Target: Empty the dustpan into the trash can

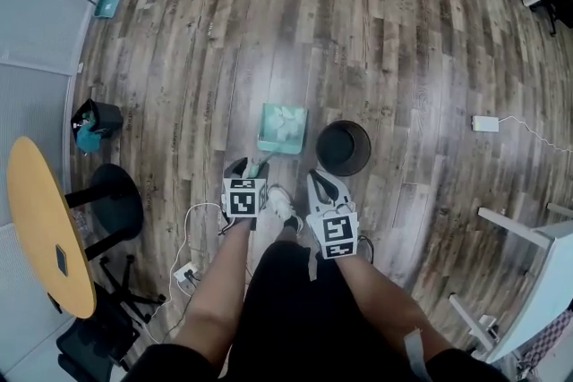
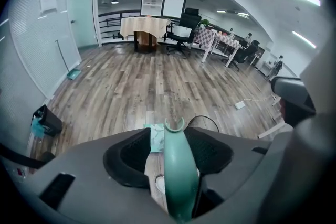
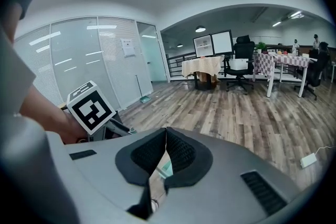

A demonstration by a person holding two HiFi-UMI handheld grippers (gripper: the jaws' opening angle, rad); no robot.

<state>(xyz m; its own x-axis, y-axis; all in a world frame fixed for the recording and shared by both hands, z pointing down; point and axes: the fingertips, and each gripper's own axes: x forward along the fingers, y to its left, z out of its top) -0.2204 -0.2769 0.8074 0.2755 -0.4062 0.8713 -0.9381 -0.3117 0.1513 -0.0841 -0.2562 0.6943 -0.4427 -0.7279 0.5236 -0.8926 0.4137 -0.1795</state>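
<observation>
A teal dustpan (image 1: 282, 128) lies on the wood floor with white scraps in it. Its long teal handle (image 2: 178, 165) runs back between the jaws of my left gripper (image 1: 251, 167). In the left gripper view, the left gripper (image 2: 170, 131) stands open around the handle: the right pad is against it, and floor shows between it and the left pad. A round black trash can (image 1: 343, 148) stands just right of the dustpan. My right gripper (image 1: 315, 176) hangs beside the can's near-left rim. In the right gripper view the right gripper (image 3: 166, 130) has its tips together, holding nothing.
The person's shoe (image 1: 282, 203) is between the grippers. A yellow round table (image 1: 40, 228), an office chair (image 1: 116, 201) and a small black bin (image 1: 94, 123) stand at the left. A power strip with cable (image 1: 185, 273) lies near the feet; white table legs (image 1: 524, 237) are at the right.
</observation>
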